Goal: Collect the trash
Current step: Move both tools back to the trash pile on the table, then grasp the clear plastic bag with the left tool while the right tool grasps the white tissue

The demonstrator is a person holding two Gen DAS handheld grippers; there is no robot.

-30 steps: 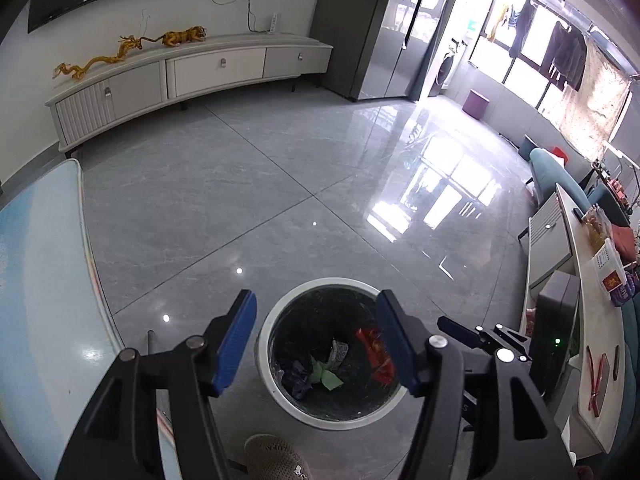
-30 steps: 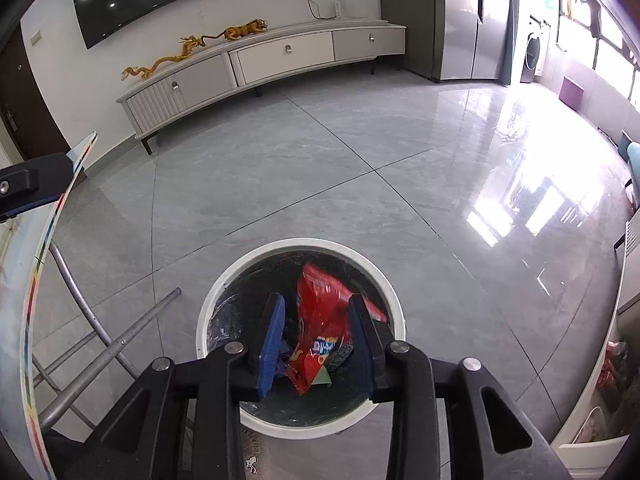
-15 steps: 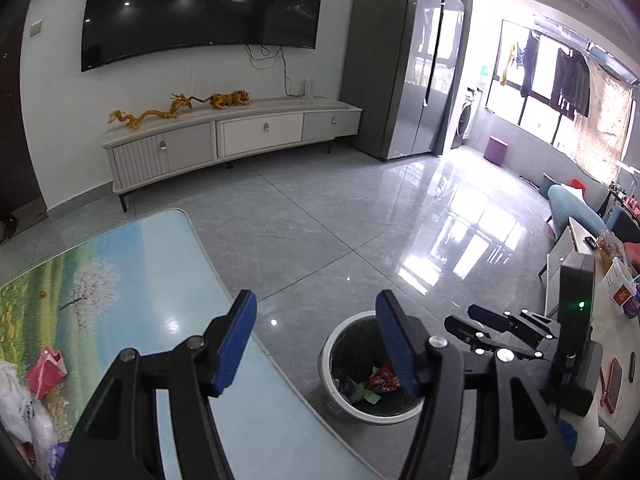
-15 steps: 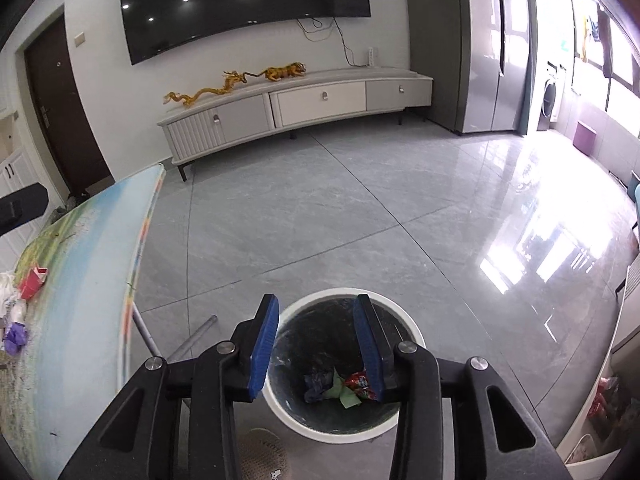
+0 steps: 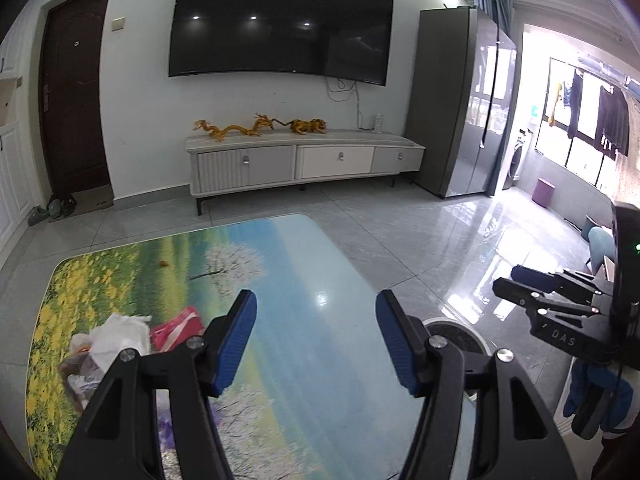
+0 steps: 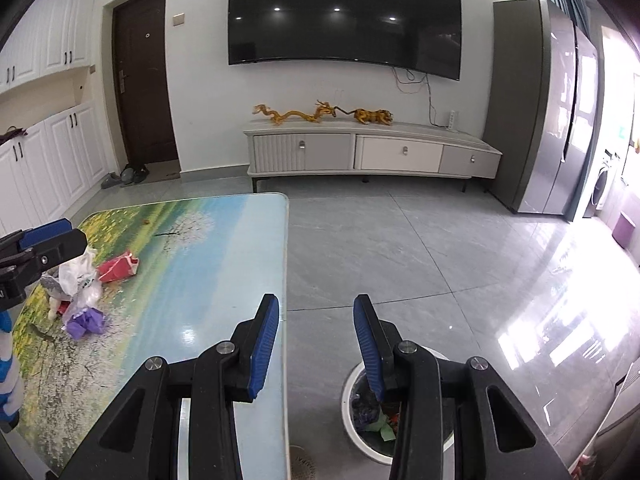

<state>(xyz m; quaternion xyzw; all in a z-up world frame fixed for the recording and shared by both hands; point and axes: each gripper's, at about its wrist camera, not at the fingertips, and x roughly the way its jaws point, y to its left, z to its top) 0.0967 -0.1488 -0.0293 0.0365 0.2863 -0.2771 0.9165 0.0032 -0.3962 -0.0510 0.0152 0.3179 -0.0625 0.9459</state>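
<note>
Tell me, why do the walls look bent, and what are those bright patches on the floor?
Both wrist views use fisheye lenses, so the TV and door bow outward. In the right wrist view, window light glares off the glossy floor; in the left wrist view the table shows a small glare spot.

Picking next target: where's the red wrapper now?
In the right wrist view, the red wrapper lies on the table's left half, beside the white plastic bag.

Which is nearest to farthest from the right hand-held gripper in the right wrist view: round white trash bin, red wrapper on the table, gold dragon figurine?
From the right hand-held gripper:
1. Round white trash bin, on the floor just below its right finger.
2. Red wrapper, left on the table.
3. Gold dragon figurine, on the far TV cabinet.
</note>
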